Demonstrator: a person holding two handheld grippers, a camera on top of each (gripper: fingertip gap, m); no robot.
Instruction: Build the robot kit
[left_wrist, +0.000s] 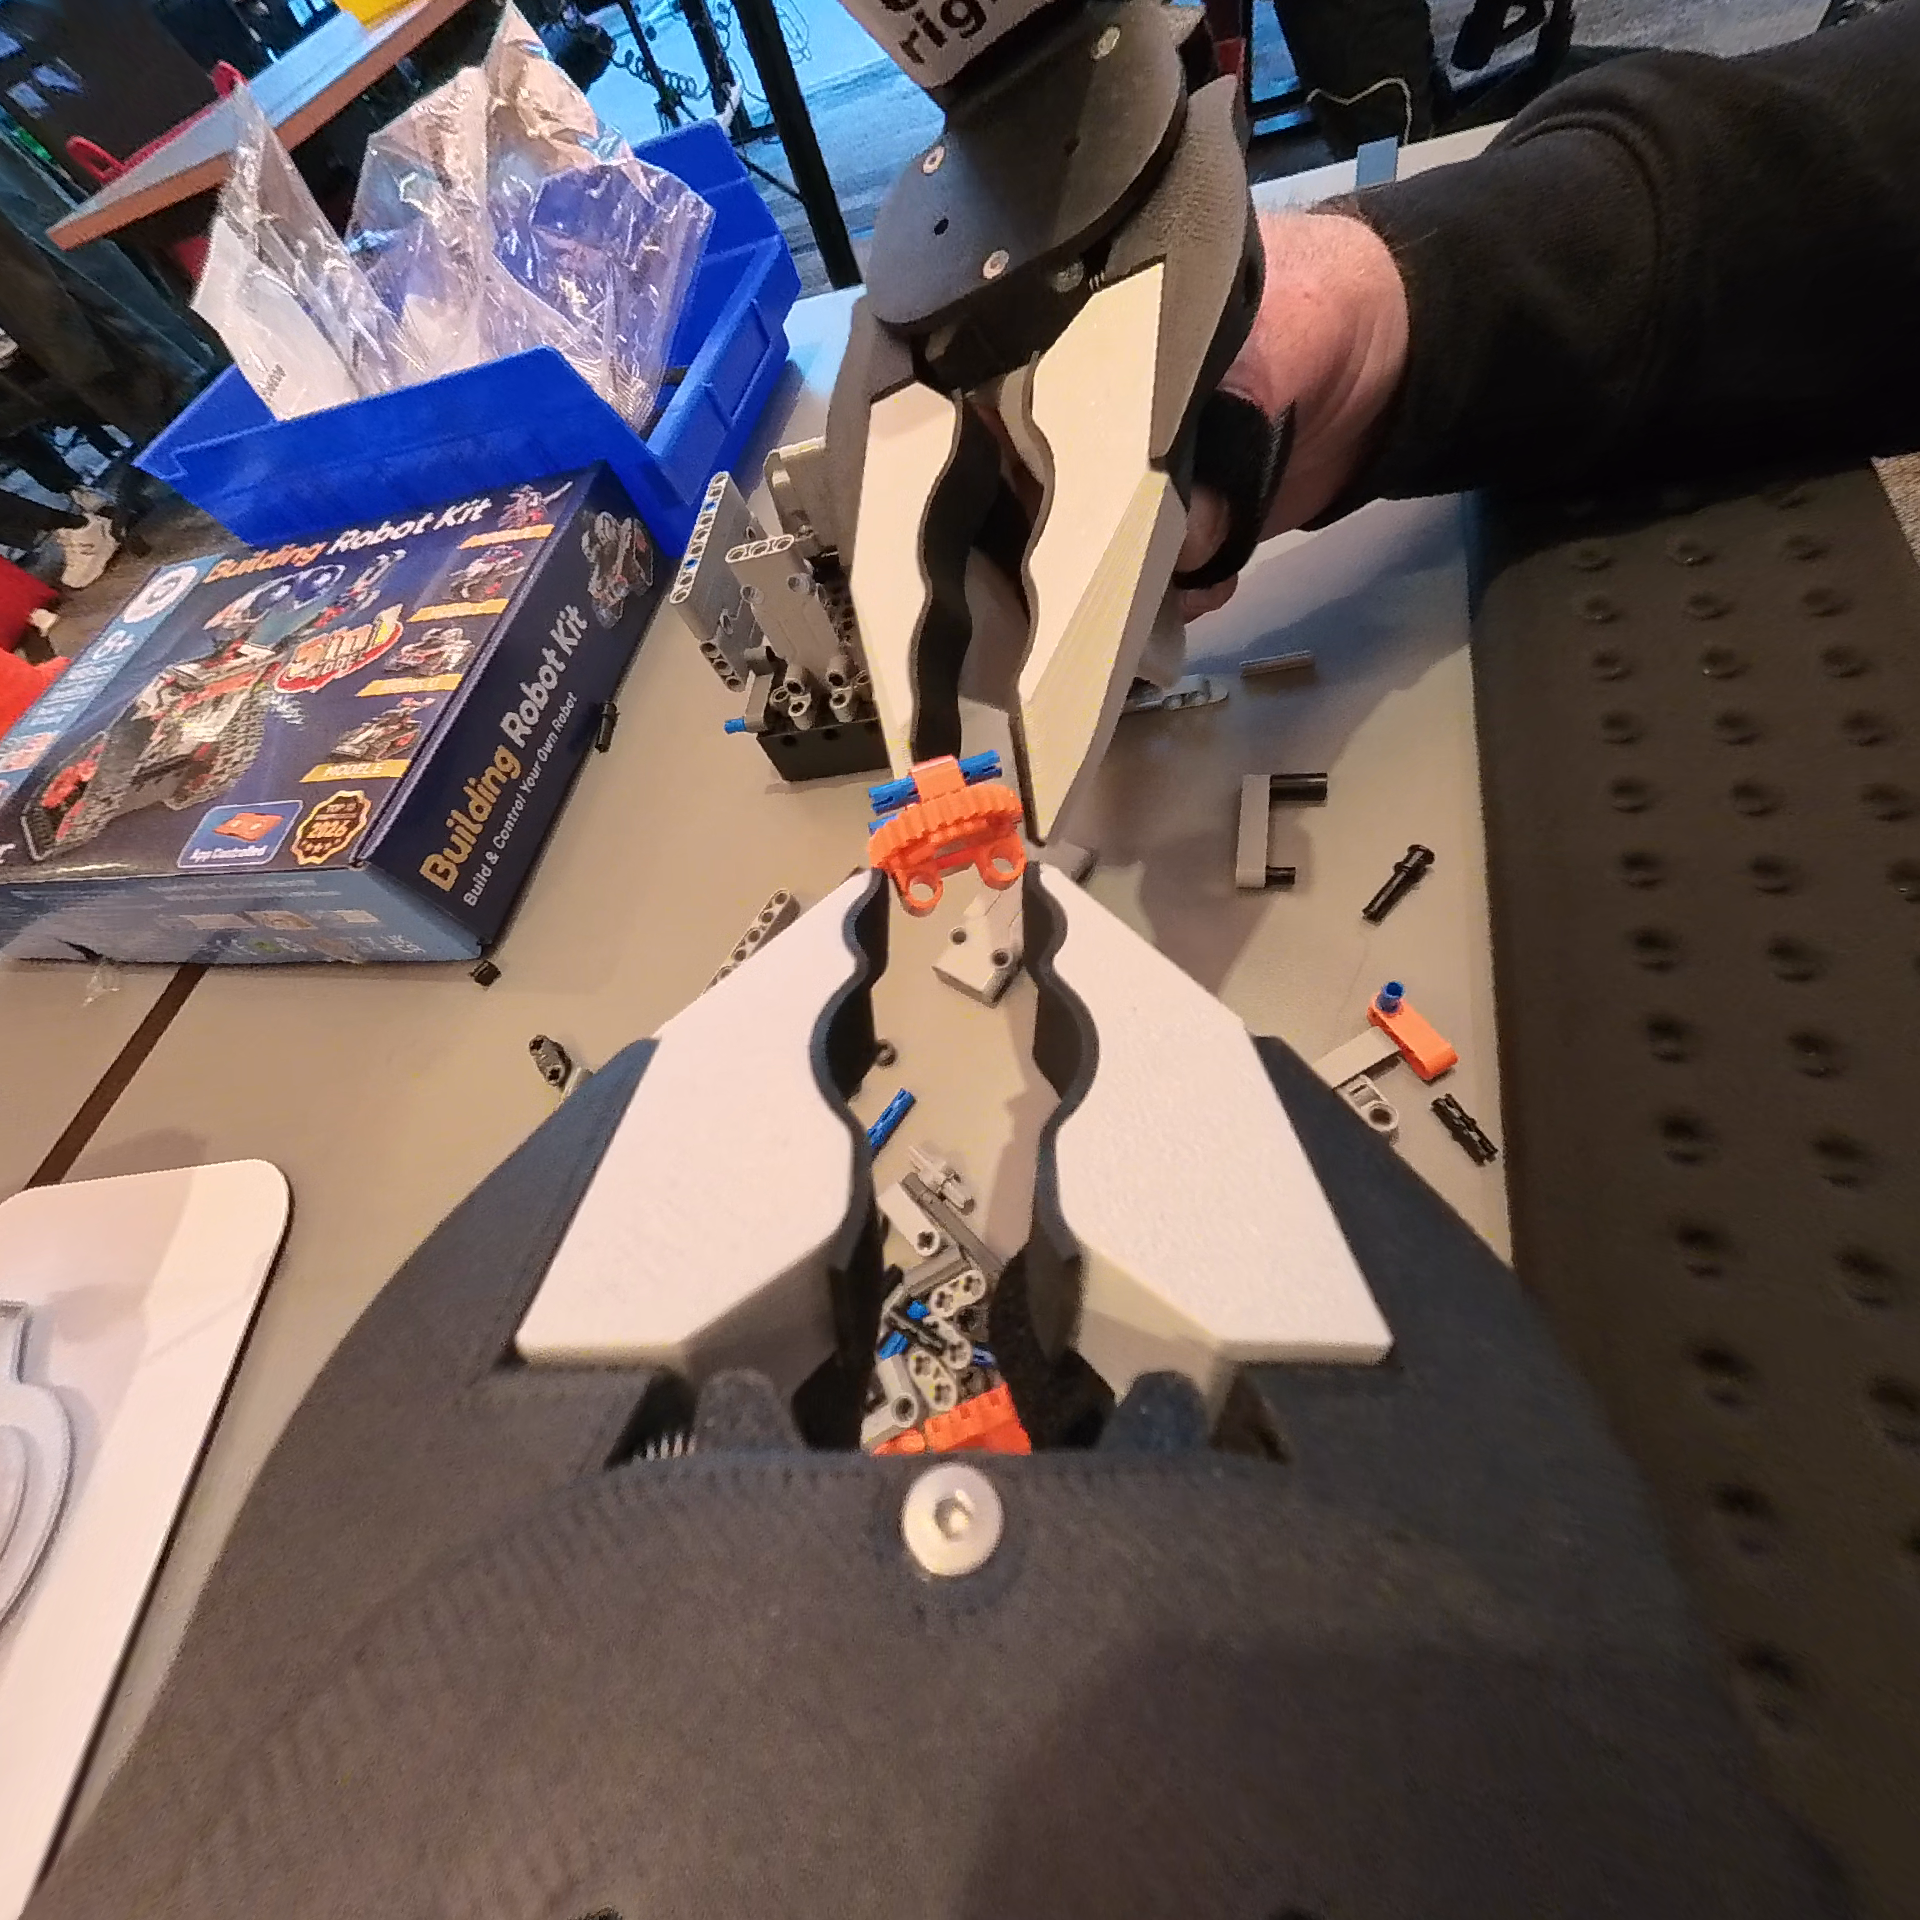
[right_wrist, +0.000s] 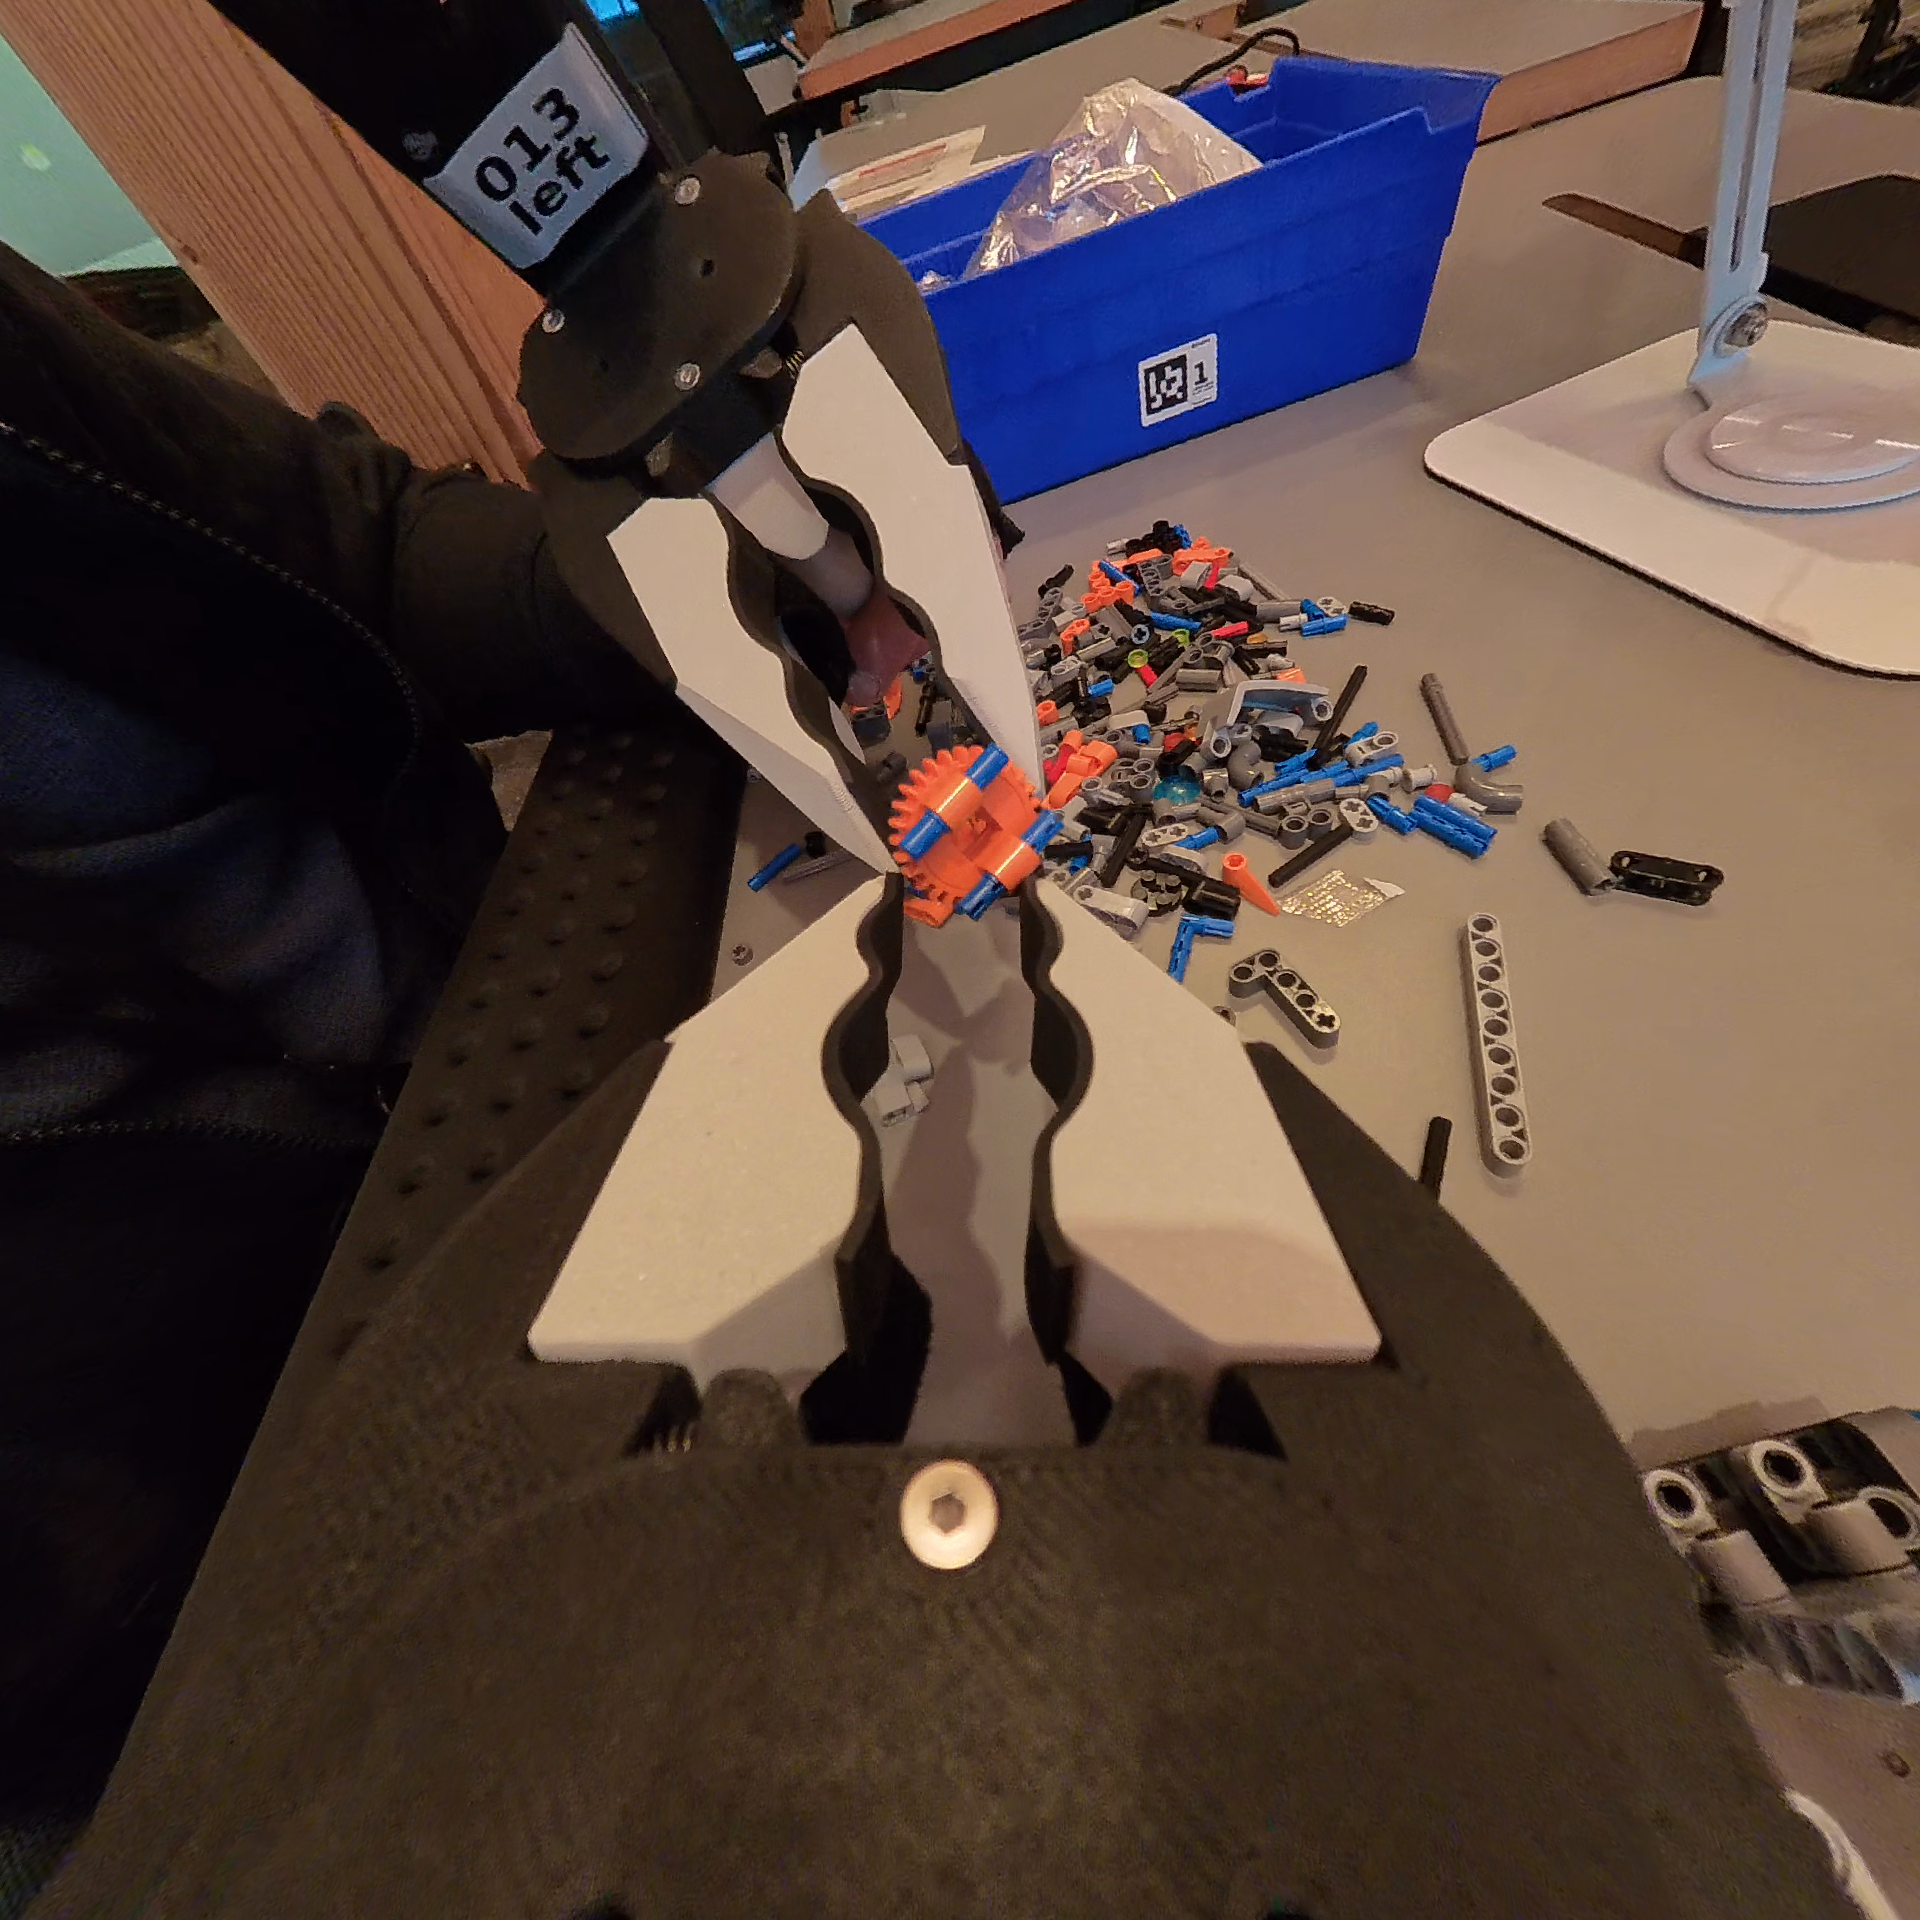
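Note:
An orange gear with orange connectors and blue pins (left_wrist: 940, 836) hangs above the grey table between both grippers. My left gripper (left_wrist: 951, 878) closes its tips on the gear's lower edge. My right gripper (left_wrist: 977, 795) comes down from the top, held by a person's hand (left_wrist: 1320, 343), and clamps the gear's upper part. In the right wrist view the same gear (right_wrist: 966, 831) sits just past my right gripper's tips (right_wrist: 956, 888). The left gripper (right_wrist: 961, 826) reaches in from the upper left and pinches the gear across its toothed rim.
A pile of loose building parts (right_wrist: 1247, 727) and a long grey beam (right_wrist: 1494, 1049) lie on the table. A blue bin (left_wrist: 468, 436) with plastic bags, a kit box (left_wrist: 312, 727) and a grey-black partial build (left_wrist: 790, 644) stand behind. A black studded mat (left_wrist: 1714, 935) and a white lamp base (right_wrist: 1714, 499) flank the table. My left and right fingertips are right by each other.

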